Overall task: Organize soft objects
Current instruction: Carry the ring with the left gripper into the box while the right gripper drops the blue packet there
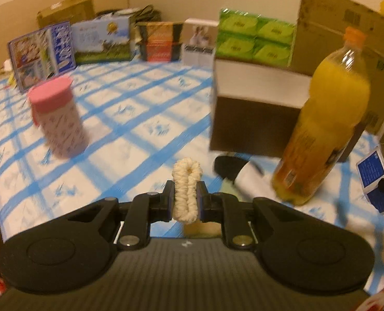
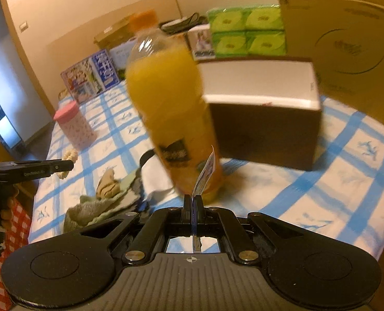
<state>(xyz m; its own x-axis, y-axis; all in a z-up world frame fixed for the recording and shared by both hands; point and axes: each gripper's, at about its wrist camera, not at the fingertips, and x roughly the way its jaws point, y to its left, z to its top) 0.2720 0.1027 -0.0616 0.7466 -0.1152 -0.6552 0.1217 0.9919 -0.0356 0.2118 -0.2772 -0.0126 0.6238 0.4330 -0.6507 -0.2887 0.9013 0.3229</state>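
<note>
The cream scrunchie (image 1: 187,189) sits pinched between the pads of the left gripper (image 1: 186,197), its fluffy loop squeezed flat and standing up past the fingertips, lifted clear of the blue-checked tablecloth (image 1: 119,140). From the right wrist view the same scrunchie (image 2: 70,155) shows as a pale ring at the tip of the left gripper (image 2: 62,167), off the near left edge of the table.

The right gripper (image 2: 192,202) has its jaws pressed together on a thin blue-and-white card (image 2: 204,172), which sticks up from between the pads; in the left wrist view this card (image 1: 374,181) appears at the far right.

On the cloth near the front edge lies a heap of soft things: a tan folded cloth (image 2: 109,184) resting on a pale green towel (image 2: 96,210), with a black-and-white piece (image 1: 233,168) beside them.

A tall orange drink bottle (image 1: 326,129) stands just right of that heap, in front of a dark brown box with a white top (image 1: 256,119). A pink-lidded canister (image 1: 59,119) stands well to the left. Boxes and green tissue packs (image 1: 254,39) line the back.
</note>
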